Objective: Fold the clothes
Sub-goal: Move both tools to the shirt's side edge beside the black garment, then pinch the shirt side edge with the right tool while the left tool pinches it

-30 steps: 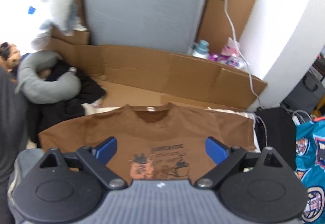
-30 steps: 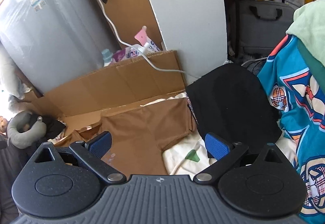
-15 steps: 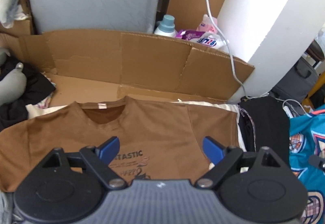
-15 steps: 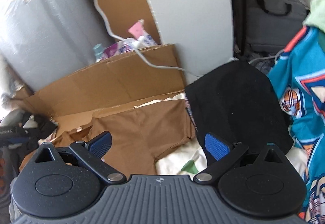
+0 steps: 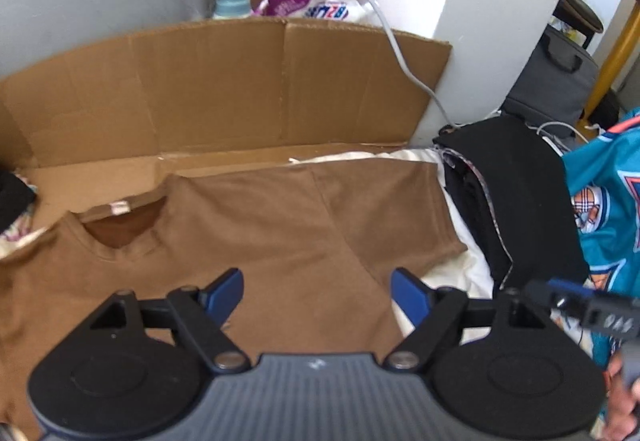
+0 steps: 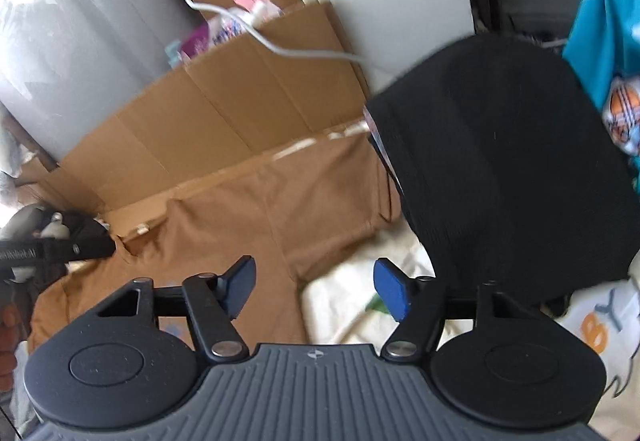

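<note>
A brown T-shirt (image 5: 280, 225) lies spread flat on a cream sheet, collar toward the cardboard, its right sleeve (image 5: 384, 209) stretched out toward a black garment. My left gripper (image 5: 318, 291) hovers open over the shirt's chest with nothing between its blue pads. In the right wrist view the same brown T-shirt (image 6: 248, 225) shows with its sleeve (image 6: 328, 201) ahead. My right gripper (image 6: 314, 285) is open and empty above the sleeve's lower hem and the cream sheet (image 6: 360, 293). The other gripper's tip (image 5: 580, 305) shows at the right edge of the left wrist view.
A folded black garment (image 5: 512, 193) lies right of the shirt, with a teal jersey (image 5: 608, 201) beyond it. Flattened cardboard (image 5: 224, 81) stands behind, with a detergent bottle (image 5: 232, 1) and a white cable (image 5: 384, 25). A white pillar (image 5: 472, 9) and a grey bag (image 5: 556, 77) stand at the right.
The left gripper has swung right across the shirt, from the printed chest toward the right sleeve. The right gripper has moved closer to the sleeve and tilted. Both stayed open.
</note>
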`<action>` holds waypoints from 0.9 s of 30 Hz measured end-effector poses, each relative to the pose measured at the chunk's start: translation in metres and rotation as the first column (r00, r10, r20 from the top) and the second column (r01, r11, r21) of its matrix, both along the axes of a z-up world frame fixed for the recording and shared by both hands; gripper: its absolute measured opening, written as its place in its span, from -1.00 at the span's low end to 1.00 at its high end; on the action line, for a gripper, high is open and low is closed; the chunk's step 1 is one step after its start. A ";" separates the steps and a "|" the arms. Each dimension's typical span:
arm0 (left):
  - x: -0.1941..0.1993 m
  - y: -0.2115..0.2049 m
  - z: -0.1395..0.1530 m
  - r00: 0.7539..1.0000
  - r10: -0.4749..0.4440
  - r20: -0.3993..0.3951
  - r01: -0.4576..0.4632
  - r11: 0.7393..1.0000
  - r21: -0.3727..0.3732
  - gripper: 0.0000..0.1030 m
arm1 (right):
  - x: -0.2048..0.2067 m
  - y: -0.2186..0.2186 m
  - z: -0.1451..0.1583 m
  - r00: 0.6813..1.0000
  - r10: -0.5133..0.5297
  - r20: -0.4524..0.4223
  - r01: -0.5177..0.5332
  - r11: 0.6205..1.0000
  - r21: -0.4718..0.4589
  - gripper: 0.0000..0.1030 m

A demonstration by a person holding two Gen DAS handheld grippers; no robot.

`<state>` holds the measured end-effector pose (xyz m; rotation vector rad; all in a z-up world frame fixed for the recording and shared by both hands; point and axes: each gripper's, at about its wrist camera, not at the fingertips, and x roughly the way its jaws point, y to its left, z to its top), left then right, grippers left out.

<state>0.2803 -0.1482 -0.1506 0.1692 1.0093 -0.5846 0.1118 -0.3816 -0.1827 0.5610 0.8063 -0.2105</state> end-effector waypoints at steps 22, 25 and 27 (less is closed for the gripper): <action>0.017 -0.002 -0.122 0.996 0.029 -0.079 -0.032 0.998 -0.046 -0.13 | 0.097 -0.016 -0.084 0.993 -0.110 -0.047 0.100 0.980 -0.172 -0.18; 0.016 0.001 -0.125 0.995 0.030 -0.090 -0.034 0.998 -0.048 -0.13 | 0.103 -0.019 -0.094 0.992 -0.110 -0.063 0.097 0.979 -0.178 -0.18; 0.013 0.001 -0.126 0.996 0.027 -0.089 -0.032 0.998 -0.049 -0.12 | 0.105 -0.018 -0.099 0.993 -0.094 -0.075 0.078 0.978 -0.193 -0.18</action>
